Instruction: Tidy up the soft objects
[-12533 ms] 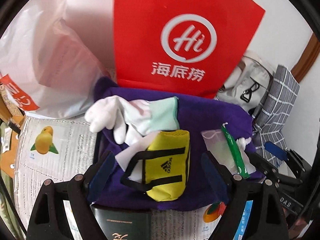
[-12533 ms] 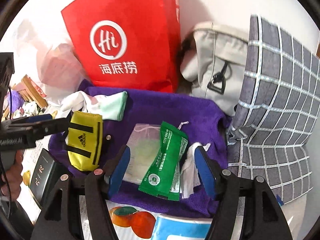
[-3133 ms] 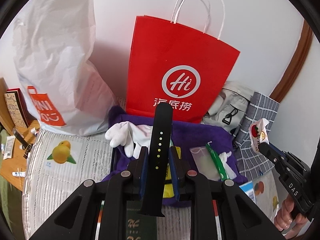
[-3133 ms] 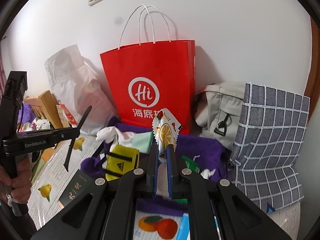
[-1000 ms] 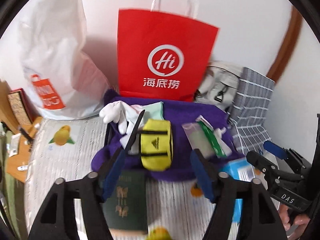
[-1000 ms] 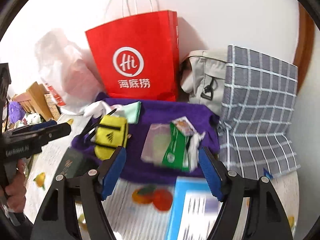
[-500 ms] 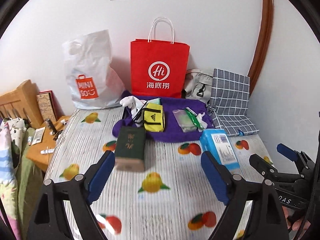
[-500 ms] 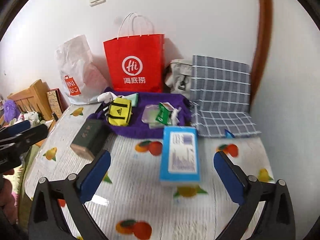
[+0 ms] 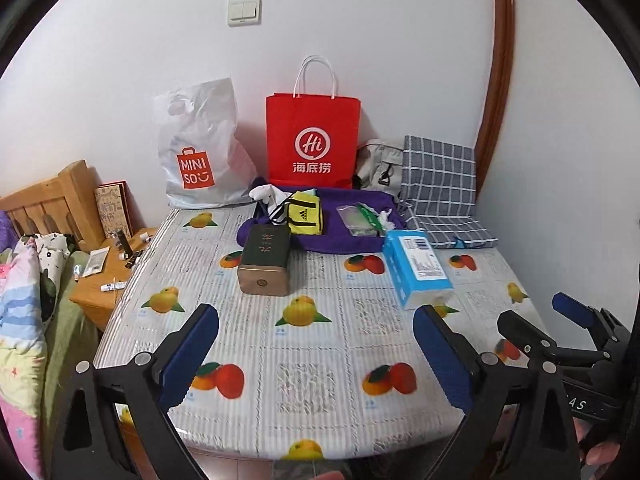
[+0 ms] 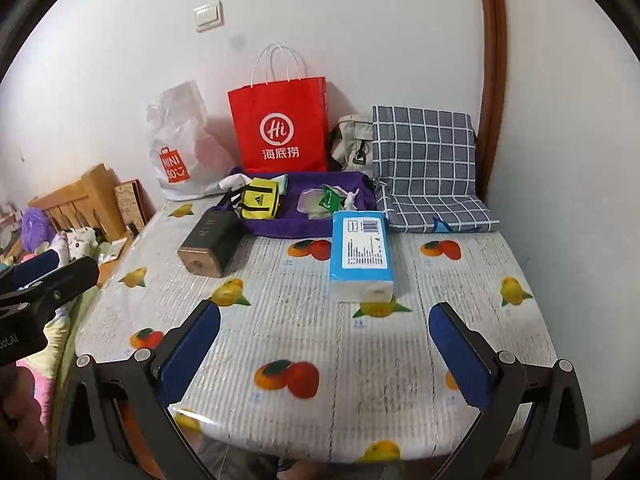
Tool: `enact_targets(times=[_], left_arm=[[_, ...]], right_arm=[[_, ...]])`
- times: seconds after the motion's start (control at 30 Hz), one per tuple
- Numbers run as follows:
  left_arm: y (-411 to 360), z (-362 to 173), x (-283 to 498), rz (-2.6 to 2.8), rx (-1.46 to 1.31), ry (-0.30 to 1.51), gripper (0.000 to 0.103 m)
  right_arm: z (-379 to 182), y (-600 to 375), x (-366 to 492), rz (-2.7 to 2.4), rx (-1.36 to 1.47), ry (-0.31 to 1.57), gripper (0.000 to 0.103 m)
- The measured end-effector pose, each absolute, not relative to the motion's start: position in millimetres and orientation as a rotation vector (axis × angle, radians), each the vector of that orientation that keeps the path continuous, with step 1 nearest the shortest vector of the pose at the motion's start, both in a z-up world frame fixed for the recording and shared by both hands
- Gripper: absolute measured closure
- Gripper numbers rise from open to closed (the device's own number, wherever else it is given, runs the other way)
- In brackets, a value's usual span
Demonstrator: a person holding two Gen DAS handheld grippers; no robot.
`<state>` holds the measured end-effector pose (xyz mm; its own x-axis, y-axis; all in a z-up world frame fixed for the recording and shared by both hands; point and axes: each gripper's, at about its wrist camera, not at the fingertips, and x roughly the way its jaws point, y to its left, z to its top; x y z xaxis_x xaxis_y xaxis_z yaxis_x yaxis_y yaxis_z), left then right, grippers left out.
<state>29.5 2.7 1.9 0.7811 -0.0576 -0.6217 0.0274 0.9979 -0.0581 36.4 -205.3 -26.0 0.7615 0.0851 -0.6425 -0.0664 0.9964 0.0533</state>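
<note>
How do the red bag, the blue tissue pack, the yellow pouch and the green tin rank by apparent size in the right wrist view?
1. Red bag, clearly largest.
2. Tissue pack and tin: they look alike; the pack lies nearer the camera, so unranked.
3. Yellow pouch, smallest, though it also lies farther back.

Item count: one purple cloth point(image 9: 344, 240) at 12 o'clock, bearing one yellow pouch point(image 9: 305, 213), one white glove point(image 9: 267, 194) and one green sachet point(image 9: 370, 219). One red paper bag point(image 9: 313, 142), one white plastic bag point(image 9: 200, 148), one blue box point(image 9: 416, 266), one dark green box point(image 9: 265, 252).
</note>
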Motion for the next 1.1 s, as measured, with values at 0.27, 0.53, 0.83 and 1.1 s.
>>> enact_targets(times=[0.27, 0.53, 0.83, 1.1], left_arm=[[-6.5, 13.0, 1.5, -0.052, -0.027, 0.629, 0.004], [-2.5, 9.8, -0.9, -0.051, -0.037, 0.637, 0.004], [-1.9, 9.6, -0.9, -0.052, -0.037, 0.639, 0.004], [-1.2, 9.1, -2.1, -0.052, -0.037, 0.639, 0.004]], right_arm=[[-12.7, -217.0, 8.2, 0.073, 0.042, 0.656, 0.000], [-9.2, -214.7, -1.2, 0.073, 0.023, 0.644, 0.000], [-7.7, -215.3, -2.5, 0.074, 0.024, 0.643, 0.000], [-5.6, -216.7, -4.5, 0.075, 0.026, 0.642, 0.000]])
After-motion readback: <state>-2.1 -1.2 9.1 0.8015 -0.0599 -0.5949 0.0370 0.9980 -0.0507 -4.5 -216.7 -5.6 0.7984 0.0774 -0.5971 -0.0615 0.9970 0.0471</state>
